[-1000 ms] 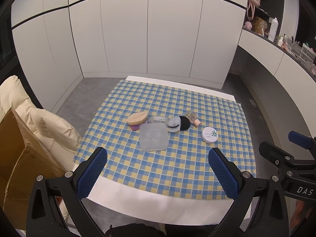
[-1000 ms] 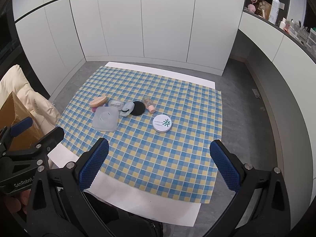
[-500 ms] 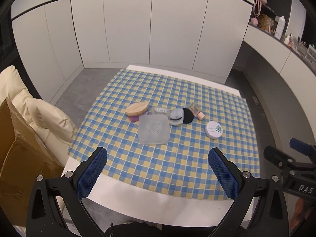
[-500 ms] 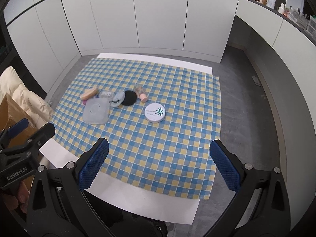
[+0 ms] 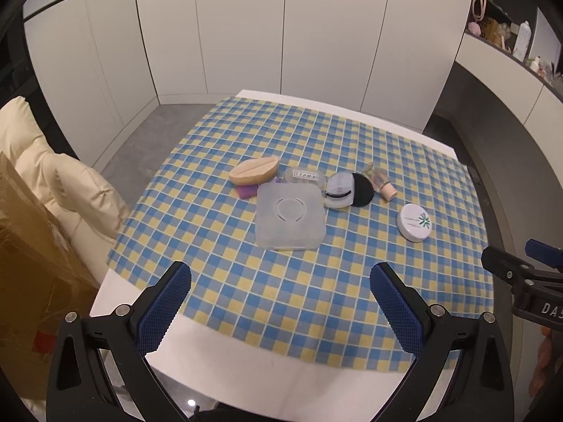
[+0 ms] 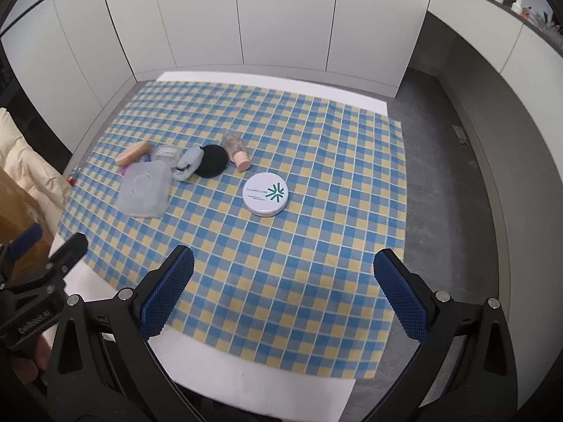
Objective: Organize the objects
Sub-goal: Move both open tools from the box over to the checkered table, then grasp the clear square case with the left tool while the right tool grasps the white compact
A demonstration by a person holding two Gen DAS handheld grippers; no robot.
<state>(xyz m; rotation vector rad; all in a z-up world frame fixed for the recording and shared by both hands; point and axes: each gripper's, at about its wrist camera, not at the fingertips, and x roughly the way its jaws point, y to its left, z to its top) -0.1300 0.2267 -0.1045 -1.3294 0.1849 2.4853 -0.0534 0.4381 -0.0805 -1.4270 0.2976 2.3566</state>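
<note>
On the blue-and-yellow checked cloth lies a cluster: a clear square lidded box, a tan oval sponge over a purple piece, a small clear jar, a pale grey pouch, a black round puff, a small pink-capped bottle. A white round compact sits apart to the right. My left gripper hangs open above the near cloth edge. My right gripper is open too, nearer the compact. Both hold nothing.
The white table shows beyond the cloth at the near edge. A cream cushioned chair and a brown cardboard box stand to the left. White cabinet doors lie behind, a cluttered shelf at the right.
Both grippers have moved forward and lower toward the table, so the objects look larger. Nothing on the cloth has shifted; both stay open.
</note>
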